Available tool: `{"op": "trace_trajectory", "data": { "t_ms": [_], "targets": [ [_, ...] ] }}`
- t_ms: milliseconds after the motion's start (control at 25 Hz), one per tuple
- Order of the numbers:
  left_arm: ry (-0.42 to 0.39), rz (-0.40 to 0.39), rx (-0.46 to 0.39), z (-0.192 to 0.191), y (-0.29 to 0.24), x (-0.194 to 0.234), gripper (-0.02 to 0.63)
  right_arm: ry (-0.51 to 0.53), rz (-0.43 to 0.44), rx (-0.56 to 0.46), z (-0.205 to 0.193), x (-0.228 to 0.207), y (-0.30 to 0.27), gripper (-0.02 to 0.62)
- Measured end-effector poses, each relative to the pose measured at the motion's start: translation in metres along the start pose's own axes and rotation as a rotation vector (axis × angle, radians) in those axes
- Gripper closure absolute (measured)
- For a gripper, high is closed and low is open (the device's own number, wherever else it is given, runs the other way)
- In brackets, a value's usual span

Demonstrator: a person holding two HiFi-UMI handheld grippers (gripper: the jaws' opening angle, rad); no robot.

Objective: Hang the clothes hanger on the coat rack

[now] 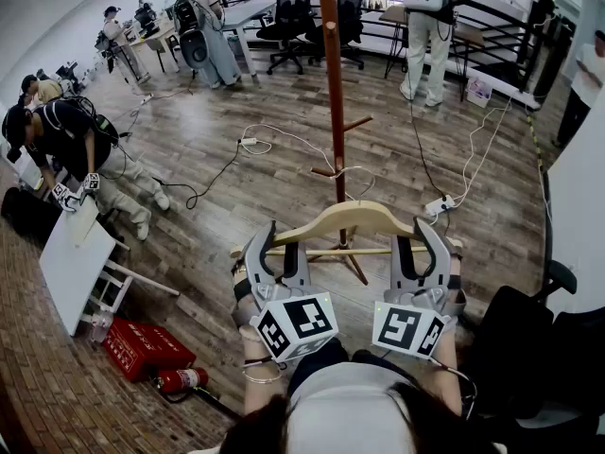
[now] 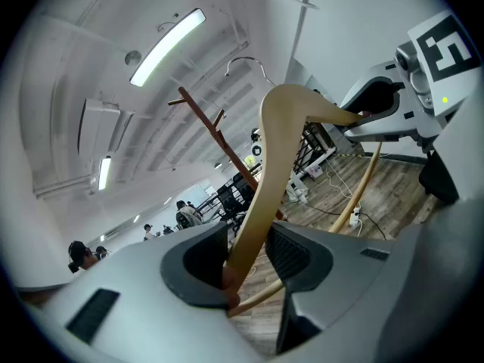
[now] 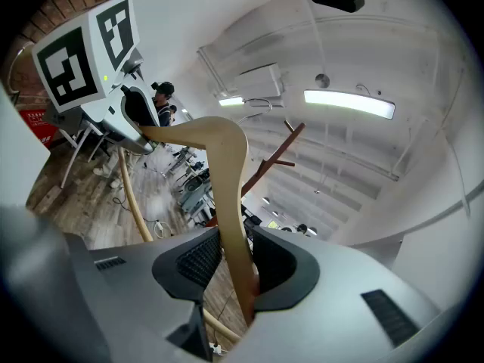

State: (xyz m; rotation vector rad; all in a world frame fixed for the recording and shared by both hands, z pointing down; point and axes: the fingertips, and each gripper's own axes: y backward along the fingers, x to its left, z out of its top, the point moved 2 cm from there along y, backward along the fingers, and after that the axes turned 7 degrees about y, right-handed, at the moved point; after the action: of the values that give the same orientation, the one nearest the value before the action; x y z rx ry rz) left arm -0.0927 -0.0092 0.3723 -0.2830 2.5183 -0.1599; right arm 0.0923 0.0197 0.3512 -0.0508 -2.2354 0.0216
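Wood, pale and smooth: the hanger (image 1: pixel 354 218) is riding level in the air between both hands, just short of the rack (image 1: pixel 331 83). At its ends the left gripper (image 1: pixel 282 253) and right gripper (image 1: pixel 416 249) are each pinching one arm tip. In both gripper views the dark ribbed pads (image 3: pixel 198 259) are pressing on the flat sides of the curved arm, with the jaws standing fairly wide. A round bar (image 1: pixel 350 251) is running under the arms. The thin wire hook (image 2: pixel 246 63) is standing free, not on anything yet.

Risks, as judged:
- Both grips are sitting at the very tips on slick wood, so the hanger may be pivoting or sliding out if one hand is leading.
- The hook is slight and the pegs (image 1: pixel 357 122) are short and angling upward, so it may be catching by its tip only.
- The rack is a slim red-brown pole on splayed feet, so a shove may be rocking it.
- Cables (image 1: pixel 248 144) are trailing over the plank floor (image 1: pixel 189 159) near the base, threatening a snagged step.
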Motion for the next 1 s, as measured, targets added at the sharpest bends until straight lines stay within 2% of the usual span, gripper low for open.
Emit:
{"op": "trace_trajectory", "data": {
  "t_ms": [840,1000],
  "targets": [
    [-0.012,-0.034,-0.049,-0.007,-0.021,0.025,0.453,0.0,-0.045,0.026,0.02,0.011,-0.018,0.456],
    [0.014,-0.036,-0.05,-0.005,-0.022,0.029,0.453,0.001,-0.048,0.033,0.023,0.013,-0.019,0.456]
  ]
}}
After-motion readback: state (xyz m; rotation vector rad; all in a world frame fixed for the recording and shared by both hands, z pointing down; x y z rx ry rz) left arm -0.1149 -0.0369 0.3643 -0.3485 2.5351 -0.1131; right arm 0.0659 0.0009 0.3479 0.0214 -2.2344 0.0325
